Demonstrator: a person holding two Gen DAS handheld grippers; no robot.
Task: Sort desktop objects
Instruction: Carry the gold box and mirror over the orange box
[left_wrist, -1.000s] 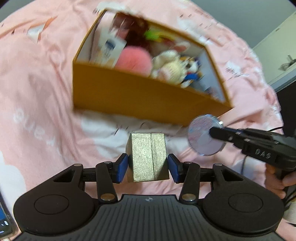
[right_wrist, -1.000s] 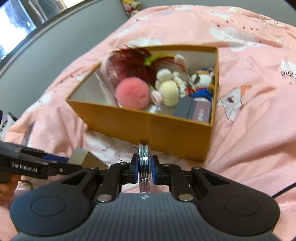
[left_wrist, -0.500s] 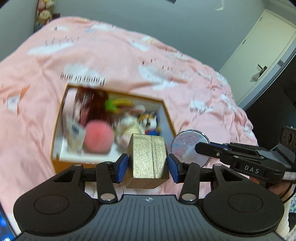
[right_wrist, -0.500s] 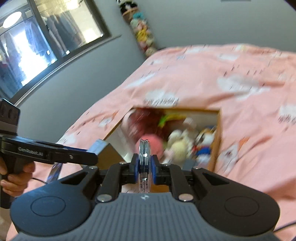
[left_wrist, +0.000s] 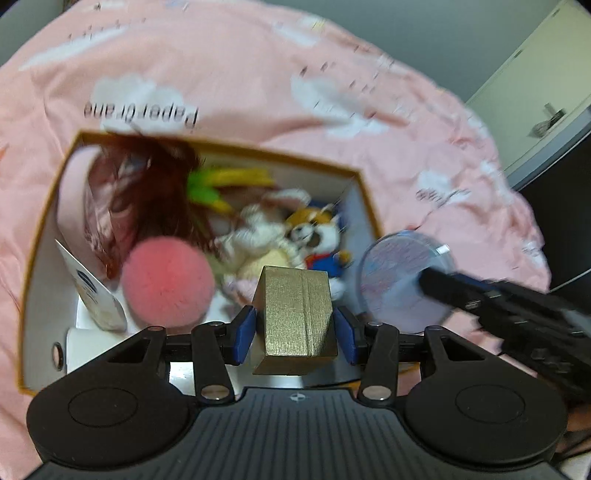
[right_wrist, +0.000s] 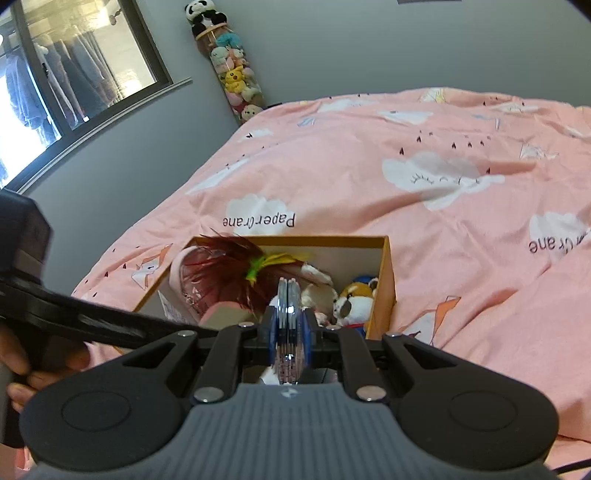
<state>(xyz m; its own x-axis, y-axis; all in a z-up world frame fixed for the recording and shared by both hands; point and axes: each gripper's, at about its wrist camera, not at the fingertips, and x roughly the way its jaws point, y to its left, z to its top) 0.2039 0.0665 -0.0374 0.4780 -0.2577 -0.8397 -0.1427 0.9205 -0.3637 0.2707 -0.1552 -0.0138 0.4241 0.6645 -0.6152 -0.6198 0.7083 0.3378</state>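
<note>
Left gripper (left_wrist: 295, 328) pinches a gold box (left_wrist: 297, 317) over the near part of the open orange box (left_wrist: 364, 184) of toys; right gripper (right_wrist: 290, 332) clamps a round compact (right_wrist: 289, 314) edge-on near its right wall

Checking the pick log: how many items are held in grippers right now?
2. Gold box clamped in the left gripper above the orange bin; round glittery disc pinched edge-on in the right gripper, near the bin's right side.
</note>
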